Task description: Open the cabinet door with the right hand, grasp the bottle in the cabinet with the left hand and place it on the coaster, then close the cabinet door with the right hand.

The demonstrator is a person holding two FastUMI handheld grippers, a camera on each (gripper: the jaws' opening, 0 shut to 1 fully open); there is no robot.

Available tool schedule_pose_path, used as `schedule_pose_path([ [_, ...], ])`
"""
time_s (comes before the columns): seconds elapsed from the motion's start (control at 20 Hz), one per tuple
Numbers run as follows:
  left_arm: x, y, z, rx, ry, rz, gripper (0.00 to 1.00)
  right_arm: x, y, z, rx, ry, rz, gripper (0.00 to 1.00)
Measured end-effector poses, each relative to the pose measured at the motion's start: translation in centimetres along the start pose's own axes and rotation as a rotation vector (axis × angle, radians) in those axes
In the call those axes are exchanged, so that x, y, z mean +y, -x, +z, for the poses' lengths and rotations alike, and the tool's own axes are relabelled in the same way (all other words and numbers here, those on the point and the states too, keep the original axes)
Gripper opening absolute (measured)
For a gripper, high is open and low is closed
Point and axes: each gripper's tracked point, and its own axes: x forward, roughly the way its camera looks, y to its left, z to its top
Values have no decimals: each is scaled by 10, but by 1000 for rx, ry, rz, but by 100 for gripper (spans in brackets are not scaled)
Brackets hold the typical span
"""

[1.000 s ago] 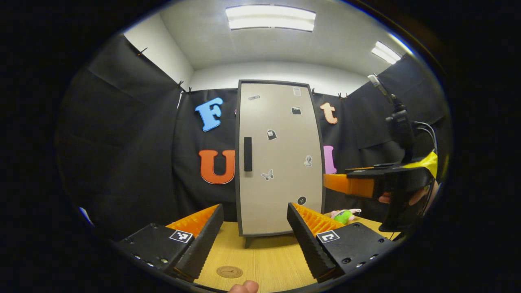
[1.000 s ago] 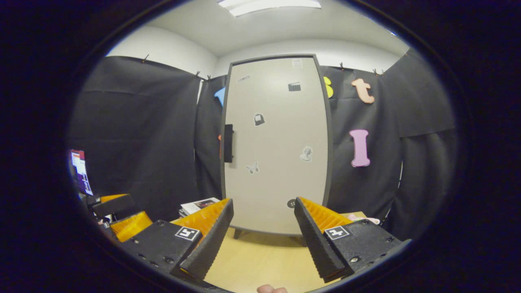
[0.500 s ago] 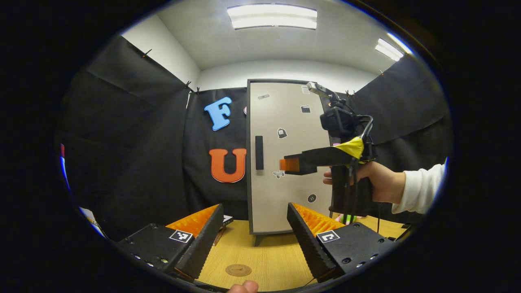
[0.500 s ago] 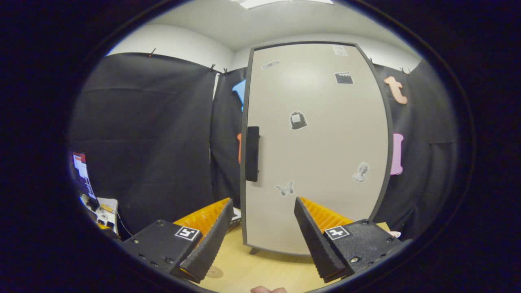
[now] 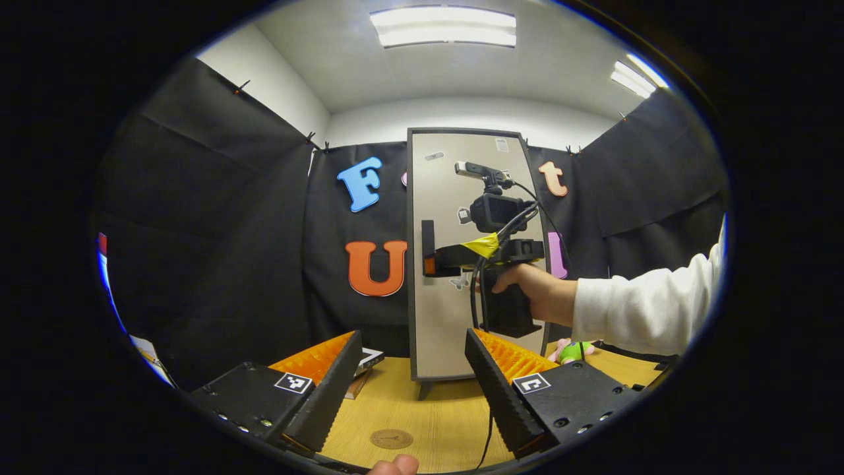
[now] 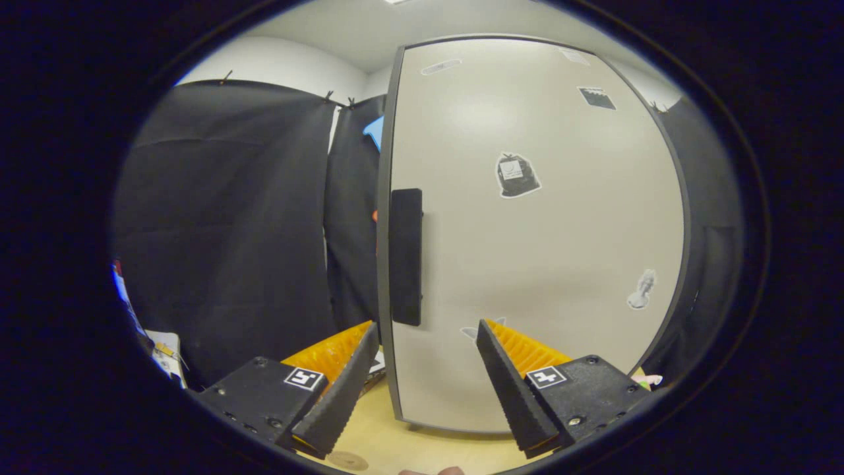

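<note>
A tall beige cabinet point(image 5: 475, 251) stands shut on the wooden table, with a dark vertical handle point(image 5: 428, 247) near its left edge. In the right gripper view the door point(image 6: 534, 224) looms close and the handle point(image 6: 406, 256) sits just above the open right gripper point(image 6: 427, 336). In the left gripper view the right gripper point(image 5: 432, 264), held by a hand in a white sleeve, reaches the handle. The left gripper point(image 5: 413, 343) hangs open and holds nothing, back from the cabinet. A round brown coaster point(image 5: 391, 439) lies on the table between its fingers. The bottle is hidden behind the door.
A small green and pink plush toy point(image 5: 571, 350) lies on the table to the cabinet's right. A flat booklet point(image 5: 361, 363) rests left of the cabinet's foot. A cable point(image 5: 489, 429) hangs down from the right gripper over the table.
The right gripper has moved forward and leftward up to the cabinet's handle, so the door fills more of its view. The left gripper has stayed nearly still and open.
</note>
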Motion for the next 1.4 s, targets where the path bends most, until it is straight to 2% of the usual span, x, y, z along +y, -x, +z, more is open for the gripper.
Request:
schedule_pose_path([
  [0.25,2,-5,-6,13,-10,3,95,12,-30,15,-6,8,4,94],
  [0.3,3,-7,-7,14,-11,5,94,14,-35,18,-9,6,5,97],
  [0.35,4,-8,-7,15,-10,7,95,15,-38,19,-7,4,7,93],
  [0.45,6,-11,-10,17,-5,12,95,19,-44,21,3,-5,20,93],
  [0.65,11,-14,-8,10,-3,22,95,17,-55,27,-4,-28,-4,77],
  [0.8,15,-17,-8,8,0,28,95,19,-58,31,-8,-31,2,70],
  [0.9,18,-18,-10,8,-1,33,94,17,-60,34,-18,-9,-14,62],
  [1.0,20,-20,-10,9,0,36,95,22,-63,32,-11,-11,1,48],
  [1.15,25,-19,-12,8,0,46,95,20,-64,31,6,-29,-28,35],
  [1.25,28,-18,-12,7,2,52,94,20,-64,31,10,-36,-24,30],
  [1.3,29,-18,-12,8,3,55,95,21,-64,31,9,-36,-17,22],
  [1.4,30,-17,-13,9,5,55,95,20,-64,31,9,-27,-9,17],
])
